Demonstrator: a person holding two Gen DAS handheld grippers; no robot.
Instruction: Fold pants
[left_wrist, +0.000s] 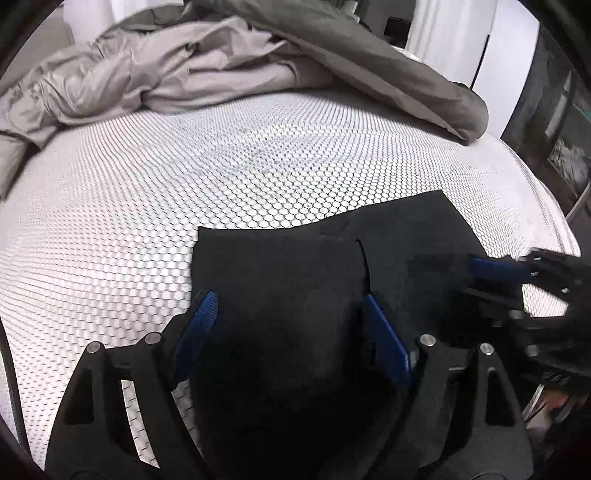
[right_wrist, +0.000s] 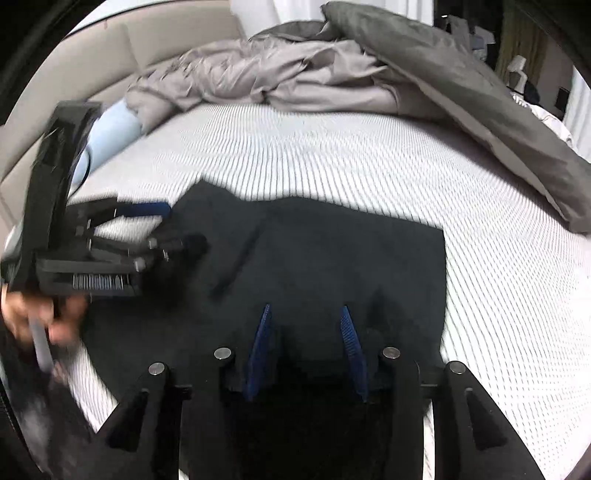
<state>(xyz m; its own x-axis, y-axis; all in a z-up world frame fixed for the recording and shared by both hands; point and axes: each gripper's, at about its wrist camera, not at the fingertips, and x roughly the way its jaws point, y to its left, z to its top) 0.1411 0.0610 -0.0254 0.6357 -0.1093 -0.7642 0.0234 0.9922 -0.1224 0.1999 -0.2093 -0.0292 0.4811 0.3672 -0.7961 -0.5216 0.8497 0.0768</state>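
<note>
Dark pants (left_wrist: 332, 266) lie flat on the white honeycomb mattress (left_wrist: 184, 177), both leg ends pointing away from me. My left gripper (left_wrist: 288, 306) is open just above the left part of the fabric, blue pads wide apart. My right gripper (right_wrist: 306, 314) is open over the right part of the pants (right_wrist: 332, 251), holding nothing. The right gripper also shows at the right edge of the left wrist view (left_wrist: 495, 277), over the fabric. The left gripper shows blurred at the left of the right wrist view (right_wrist: 159, 225), held by a hand.
A crumpled grey duvet (left_wrist: 221, 66) lies piled across the far side of the mattress. A pale blue pillow (right_wrist: 110, 125) sits at the far left by the beige headboard (right_wrist: 166, 40). The mattress edge (left_wrist: 546, 206) drops off at the right beside dark furniture.
</note>
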